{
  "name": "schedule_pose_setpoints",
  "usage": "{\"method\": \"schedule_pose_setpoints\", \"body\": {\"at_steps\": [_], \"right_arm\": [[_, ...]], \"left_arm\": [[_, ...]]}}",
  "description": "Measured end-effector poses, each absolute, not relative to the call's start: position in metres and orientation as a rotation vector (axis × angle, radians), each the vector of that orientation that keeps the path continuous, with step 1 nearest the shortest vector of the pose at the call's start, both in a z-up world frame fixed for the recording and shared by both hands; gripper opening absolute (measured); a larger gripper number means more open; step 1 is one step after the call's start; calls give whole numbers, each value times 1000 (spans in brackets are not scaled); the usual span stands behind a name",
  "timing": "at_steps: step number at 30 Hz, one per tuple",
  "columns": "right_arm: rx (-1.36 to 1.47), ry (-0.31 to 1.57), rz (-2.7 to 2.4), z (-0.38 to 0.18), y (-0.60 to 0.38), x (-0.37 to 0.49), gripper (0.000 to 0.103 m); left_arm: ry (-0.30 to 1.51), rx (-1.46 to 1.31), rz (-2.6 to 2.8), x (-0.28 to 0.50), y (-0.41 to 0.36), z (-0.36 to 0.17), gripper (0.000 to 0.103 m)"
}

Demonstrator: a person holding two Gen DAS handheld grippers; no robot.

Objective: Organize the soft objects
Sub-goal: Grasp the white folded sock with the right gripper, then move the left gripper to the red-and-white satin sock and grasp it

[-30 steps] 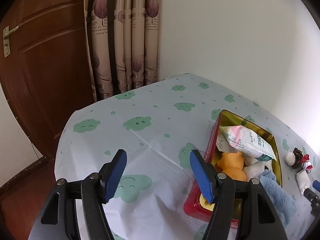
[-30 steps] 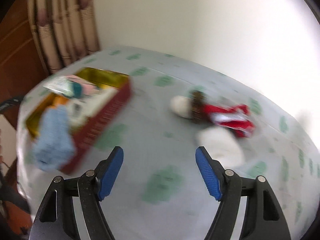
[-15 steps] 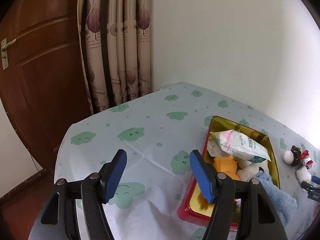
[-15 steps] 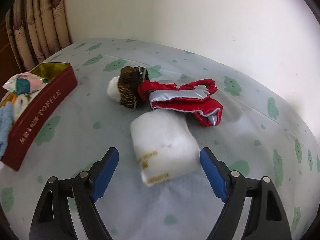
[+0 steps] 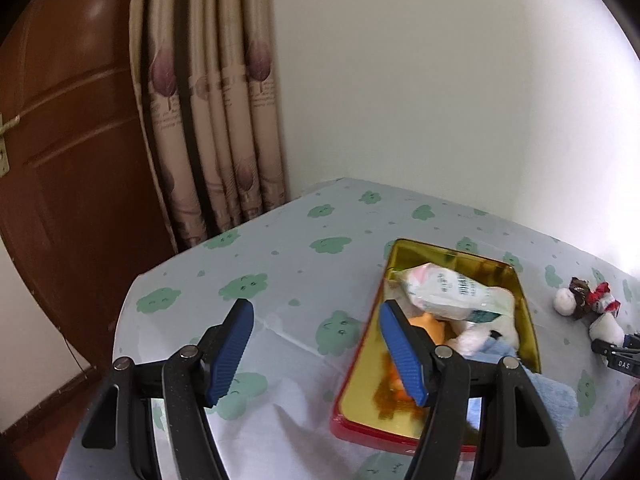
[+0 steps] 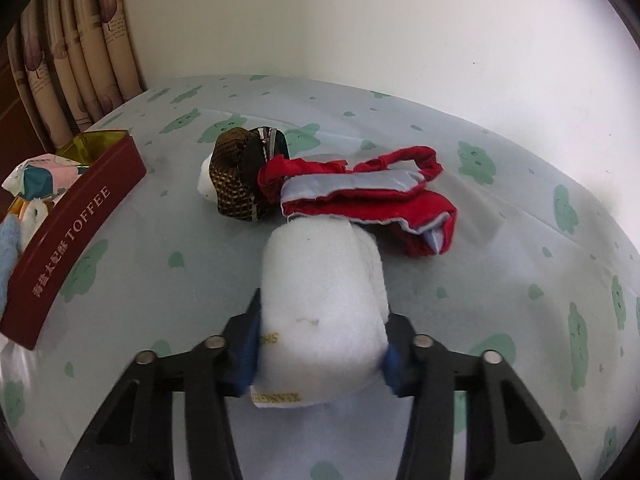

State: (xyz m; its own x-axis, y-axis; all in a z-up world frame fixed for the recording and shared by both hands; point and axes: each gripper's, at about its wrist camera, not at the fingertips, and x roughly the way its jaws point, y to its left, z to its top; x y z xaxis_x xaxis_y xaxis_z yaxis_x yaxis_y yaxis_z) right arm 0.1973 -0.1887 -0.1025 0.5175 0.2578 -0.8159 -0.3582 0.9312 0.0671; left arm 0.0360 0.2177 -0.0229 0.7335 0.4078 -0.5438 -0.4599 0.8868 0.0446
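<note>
Behind the closing right tool (image 6: 320, 354), its pads squeezing a white towel roll (image 6: 320, 312), embroidered lettering sits half hidden

Tin (image 6: 76, 236) left of towel roll (image 6: 320, 312) (pouch (image 6: 244, 184) behind).

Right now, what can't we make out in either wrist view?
- Right wrist: the right gripper pads are mostly hidden by the white towel roll they are closing on.
- Right wrist: the white ball is half covered by the brown patterned cloth.
- Left wrist: the toffee tin floor, blocked by the left gripper finger.
- Left wrist: the blue towel is cut off.
</note>
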Motion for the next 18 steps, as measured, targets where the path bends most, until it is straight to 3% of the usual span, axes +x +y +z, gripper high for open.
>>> {"method": "schedule_pose_setpoints", "body": {"at_steps": [18], "right_arm": [[-66,966,155,-101,-287,146,35]], "left_arm": [[609,47,3,85,58,-10,67]]}}
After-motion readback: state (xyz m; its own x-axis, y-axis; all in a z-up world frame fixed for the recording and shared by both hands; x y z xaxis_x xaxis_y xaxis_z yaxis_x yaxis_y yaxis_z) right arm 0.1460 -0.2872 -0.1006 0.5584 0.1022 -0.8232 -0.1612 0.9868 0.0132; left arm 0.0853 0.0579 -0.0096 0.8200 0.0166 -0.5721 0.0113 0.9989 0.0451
